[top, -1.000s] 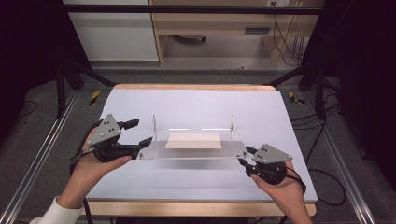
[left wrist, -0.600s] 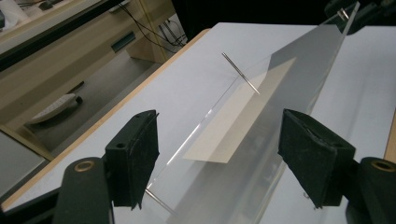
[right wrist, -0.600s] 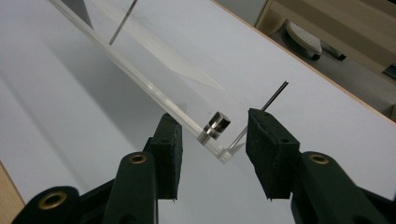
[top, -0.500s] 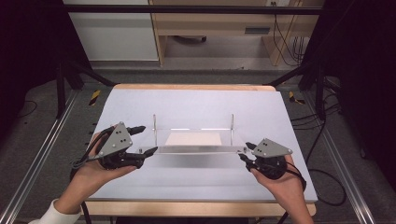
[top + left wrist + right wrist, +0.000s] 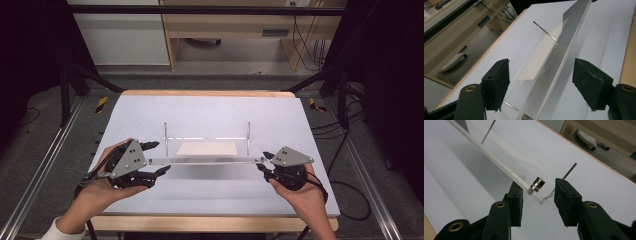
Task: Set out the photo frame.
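The high view looks forward and down from above the person's side onto the whole white table (image 5: 210, 115), with floor and furniture beyond its far edge. The left gripper view sits low and close, facing along the clear acrylic panel (image 5: 554, 65) lengthwise from one end. The right gripper view sits just as close at the panel's other end, looking down across its corner. All three views share the panel and the table around it.
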`<state>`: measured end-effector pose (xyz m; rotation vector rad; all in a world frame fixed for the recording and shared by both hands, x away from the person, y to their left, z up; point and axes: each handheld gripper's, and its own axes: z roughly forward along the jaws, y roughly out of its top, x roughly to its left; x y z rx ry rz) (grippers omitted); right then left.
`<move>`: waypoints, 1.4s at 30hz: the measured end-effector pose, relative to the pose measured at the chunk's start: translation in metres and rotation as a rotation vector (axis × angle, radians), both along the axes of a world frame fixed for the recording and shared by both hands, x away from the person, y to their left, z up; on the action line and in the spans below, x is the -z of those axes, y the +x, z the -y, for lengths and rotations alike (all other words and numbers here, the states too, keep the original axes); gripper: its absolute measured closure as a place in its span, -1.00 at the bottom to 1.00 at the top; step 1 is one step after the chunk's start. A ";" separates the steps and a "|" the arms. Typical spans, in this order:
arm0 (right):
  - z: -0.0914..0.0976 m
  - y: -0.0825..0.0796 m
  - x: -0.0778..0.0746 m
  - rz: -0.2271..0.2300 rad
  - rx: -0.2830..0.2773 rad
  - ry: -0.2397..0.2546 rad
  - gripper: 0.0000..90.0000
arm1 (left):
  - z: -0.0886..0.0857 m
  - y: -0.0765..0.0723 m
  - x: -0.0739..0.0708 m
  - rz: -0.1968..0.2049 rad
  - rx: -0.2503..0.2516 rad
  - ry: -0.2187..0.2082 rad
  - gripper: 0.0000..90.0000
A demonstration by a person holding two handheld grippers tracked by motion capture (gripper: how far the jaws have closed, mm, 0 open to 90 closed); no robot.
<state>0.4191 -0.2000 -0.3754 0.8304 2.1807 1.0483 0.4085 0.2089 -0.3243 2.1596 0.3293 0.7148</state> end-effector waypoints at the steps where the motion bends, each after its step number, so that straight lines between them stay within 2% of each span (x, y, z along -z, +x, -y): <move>1: 0.000 0.001 -0.001 0.001 0.000 0.000 0.32 | 0.000 -0.001 0.001 0.000 0.001 0.008 -0.34; 5: 0.000 0.001 -0.001 -0.002 -0.002 -0.003 0.32 | -0.002 -0.005 0.008 0.015 0.005 0.042 -0.31; 9: 0.000 0.001 -0.002 -0.004 0.000 -0.001 0.32 | -0.004 -0.004 0.012 0.027 0.008 0.055 -0.24; 14: 0.000 0.002 -0.003 -0.007 0.003 -0.003 0.33 | -0.003 -0.003 0.015 0.033 0.019 0.083 0.04; 18: 0.000 0.003 -0.004 -0.007 0.003 -0.002 0.33 | -0.002 -0.001 0.019 0.036 0.016 0.121 0.16; 23: 0.000 0.003 -0.005 -0.004 0.001 0.003 0.32 | -0.001 0.003 0.025 0.025 0.009 0.140 0.29; 32: 0.000 0.003 -0.007 -0.001 -0.003 -0.003 0.32 | -0.001 0.009 0.026 0.026 -0.020 0.139 0.56; 42: 0.000 0.004 -0.009 0.007 -0.009 0.002 0.31 | -0.001 0.011 0.024 0.025 -0.040 0.137 0.58</move>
